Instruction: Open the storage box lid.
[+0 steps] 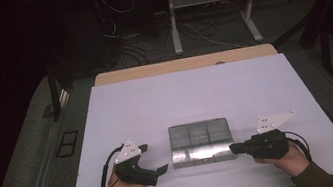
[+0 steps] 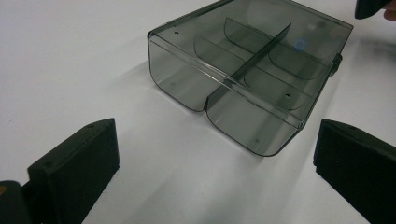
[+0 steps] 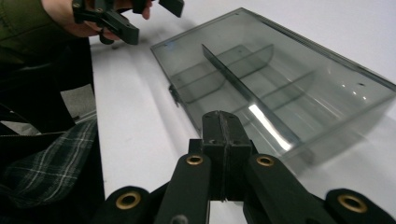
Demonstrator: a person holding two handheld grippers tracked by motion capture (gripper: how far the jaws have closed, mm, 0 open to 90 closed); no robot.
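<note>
A smoky clear plastic organiser box (image 1: pixel 201 141) with inner dividers lies near the table's front edge; it also shows as the box (image 2: pixel 247 74) and the box (image 3: pixel 271 88). My left gripper (image 1: pixel 155 158) rests left of it, jaws spread wide with nothing between them; its jaws frame the box's corner in the left gripper view, gripper (image 2: pixel 215 163). My right gripper (image 1: pixel 232 149) sits at the box's right front corner, jaws pressed together and empty, tip (image 3: pixel 226 126) close to the box wall; whether it touches I cannot tell.
The white table (image 1: pixel 190 95) has wide free room behind the box. Its front edge lies just under both hands. A wooden strip (image 1: pixel 185 64) runs along the far edge. Beyond it stand desk legs and cables on the floor. A plaid sleeve (image 3: pixel 46 163) shows low left.
</note>
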